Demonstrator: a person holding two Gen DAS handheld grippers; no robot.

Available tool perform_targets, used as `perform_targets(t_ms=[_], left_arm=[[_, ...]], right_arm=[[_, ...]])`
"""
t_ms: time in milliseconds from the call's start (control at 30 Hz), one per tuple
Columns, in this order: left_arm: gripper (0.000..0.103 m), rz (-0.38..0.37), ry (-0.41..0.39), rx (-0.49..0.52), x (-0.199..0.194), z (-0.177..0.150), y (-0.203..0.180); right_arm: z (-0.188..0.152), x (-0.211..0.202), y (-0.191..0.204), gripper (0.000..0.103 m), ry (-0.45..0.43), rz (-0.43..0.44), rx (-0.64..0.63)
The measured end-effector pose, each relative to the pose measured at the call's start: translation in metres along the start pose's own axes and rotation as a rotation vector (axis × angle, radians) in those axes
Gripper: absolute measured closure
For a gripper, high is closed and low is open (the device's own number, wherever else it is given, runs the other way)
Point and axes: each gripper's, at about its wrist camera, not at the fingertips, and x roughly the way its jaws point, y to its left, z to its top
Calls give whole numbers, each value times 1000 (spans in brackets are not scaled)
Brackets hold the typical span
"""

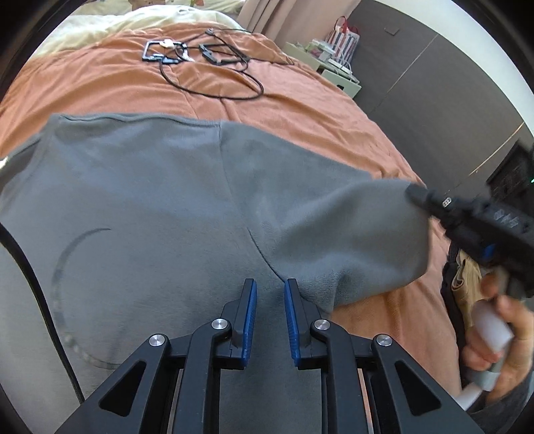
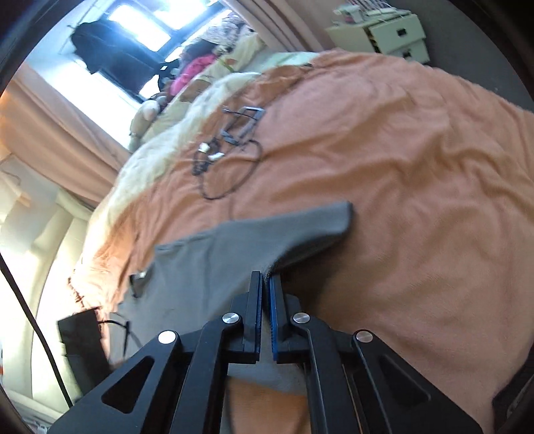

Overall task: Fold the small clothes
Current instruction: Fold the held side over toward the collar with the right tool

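The grey fleece garment (image 1: 160,187) runs off the left wrist view's left edge; the right gripper (image 1: 412,193) there is motion-blurred

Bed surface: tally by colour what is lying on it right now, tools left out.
Grey: 1, the fleece garment, sleeve end pinched in the shut right tool; the left tool is open over it.
Orange: 1, the blanket.
Cream: 1, the bedding at the far end.
Black: 1, the tangle of cables and frames; separate pieces cannot be counted.
Total: 4
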Motion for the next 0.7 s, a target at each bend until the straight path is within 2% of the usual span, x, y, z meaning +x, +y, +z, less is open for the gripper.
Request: perform_targets(t_ms=[267,400,500,700], left_arm=[[85,-26,11,-48,11,-2,2],[85,-66,6,-90,17,0,3],[85,-117,15,-71,11,-2,0],[85,-59,7,-114,-17,-3,31]], right_arm=[[4,-14,35,102,-7,101,-64],[2,-8,49,103,8,134,-77],[0,-2,59,103,19,149,-99],[0,16,85,102,42,185,-122]])
